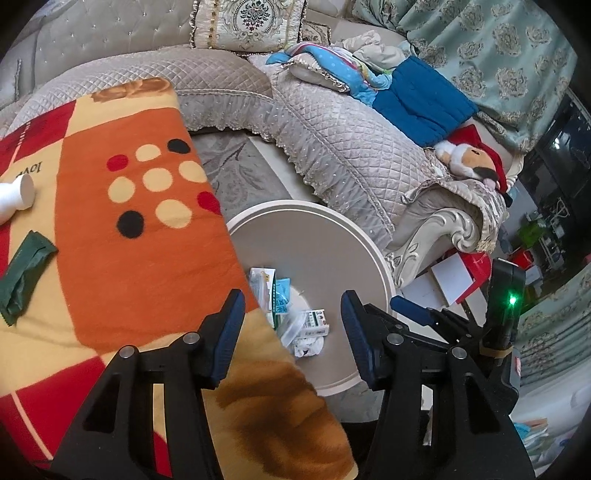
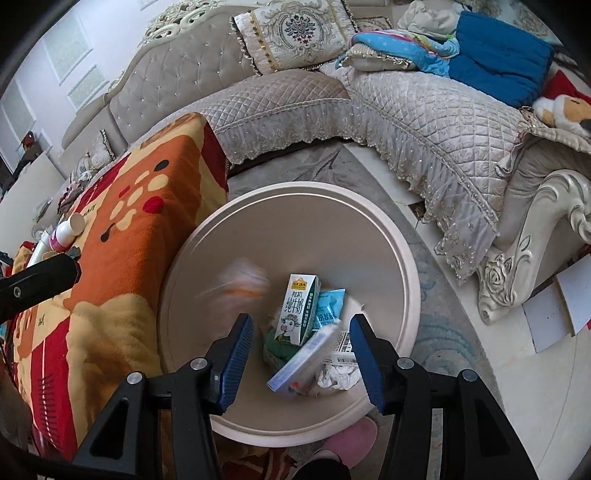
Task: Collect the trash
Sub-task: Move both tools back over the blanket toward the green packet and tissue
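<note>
A round beige bin (image 2: pixel 388 236) stands on the floor beside a low table under an orange, red and cream blanket (image 1: pixel 122 236). In the bin lie a milk carton (image 2: pixel 297 310), a teal packet (image 2: pixel 330 306), a blue-and-white box (image 2: pixel 303 363) and crumpled white paper (image 2: pixel 338 376). A blurred white-and-orange thing (image 2: pixel 242 282) shows inside the bin's left side. My left gripper (image 1: pixel 291 299) is open and empty above the blanket's edge and the bin. Above the bin, my right gripper (image 2: pixel 301 321) also stands open with nothing in it. A white bottle (image 1: pixel 16 195) and a dark green wrapper (image 1: pixel 26 277) lie on the blanket.
A quilted grey sofa (image 1: pixel 332 140) curves behind the bin, bearing a patterned cushion (image 1: pixel 247 22), a blue folded cloth (image 1: pixel 424 99) and a plush toy (image 1: pixel 469 158). A pink slipper (image 2: pixel 351 443) sits by the bin's near rim. White boards (image 2: pixel 554 317) lean at the sofa's carved arm.
</note>
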The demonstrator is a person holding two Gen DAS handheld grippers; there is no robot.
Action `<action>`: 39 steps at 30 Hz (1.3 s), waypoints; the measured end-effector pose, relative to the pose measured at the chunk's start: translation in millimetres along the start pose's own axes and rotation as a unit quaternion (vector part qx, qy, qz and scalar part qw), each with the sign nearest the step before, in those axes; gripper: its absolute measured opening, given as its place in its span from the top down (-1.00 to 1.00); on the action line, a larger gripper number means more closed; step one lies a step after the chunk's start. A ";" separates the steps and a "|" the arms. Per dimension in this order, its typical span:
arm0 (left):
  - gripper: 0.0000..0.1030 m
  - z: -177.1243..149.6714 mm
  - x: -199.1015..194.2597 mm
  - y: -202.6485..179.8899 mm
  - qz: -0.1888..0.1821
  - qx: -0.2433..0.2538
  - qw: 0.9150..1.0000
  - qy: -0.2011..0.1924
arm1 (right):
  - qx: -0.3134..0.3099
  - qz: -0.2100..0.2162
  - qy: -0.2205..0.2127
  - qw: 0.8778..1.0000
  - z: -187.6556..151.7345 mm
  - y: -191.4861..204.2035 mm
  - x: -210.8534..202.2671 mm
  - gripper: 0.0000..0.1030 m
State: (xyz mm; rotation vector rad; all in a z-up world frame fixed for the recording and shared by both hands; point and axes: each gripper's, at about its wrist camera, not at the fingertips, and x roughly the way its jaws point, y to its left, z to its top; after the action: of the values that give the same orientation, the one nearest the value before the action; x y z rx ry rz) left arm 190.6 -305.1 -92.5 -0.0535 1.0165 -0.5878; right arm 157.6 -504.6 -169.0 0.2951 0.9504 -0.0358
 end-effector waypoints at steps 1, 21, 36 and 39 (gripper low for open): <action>-0.02 -2.0 -2.7 0.1 0.003 0.003 1.000 -0.004 | -0.001 -0.001 -0.001 1.000 -0.8 1.2 -0.9 -0.02; -0.02 -28.4 -51.1 57.9 0.087 -0.015 0.995 -0.044 | -0.054 0.016 -0.033 0.998 -3.6 67.0 -36.7 -0.31; -0.02 -62.4 -102.4 170.7 0.159 -0.094 0.981 -0.054 | -0.130 0.064 -0.010 0.989 -8.3 161.5 -21.0 -0.31; -0.02 -69.3 -114.6 198.3 0.167 -0.117 0.977 -0.058 | -0.142 0.077 -0.001 0.987 -8.3 182.4 -11.4 -0.31</action>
State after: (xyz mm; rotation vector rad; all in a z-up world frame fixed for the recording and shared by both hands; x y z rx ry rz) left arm 176.8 -66.4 -101.0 -0.1209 0.9506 -0.1540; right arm 173.4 -328.6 -121.9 0.1041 0.9152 0.2388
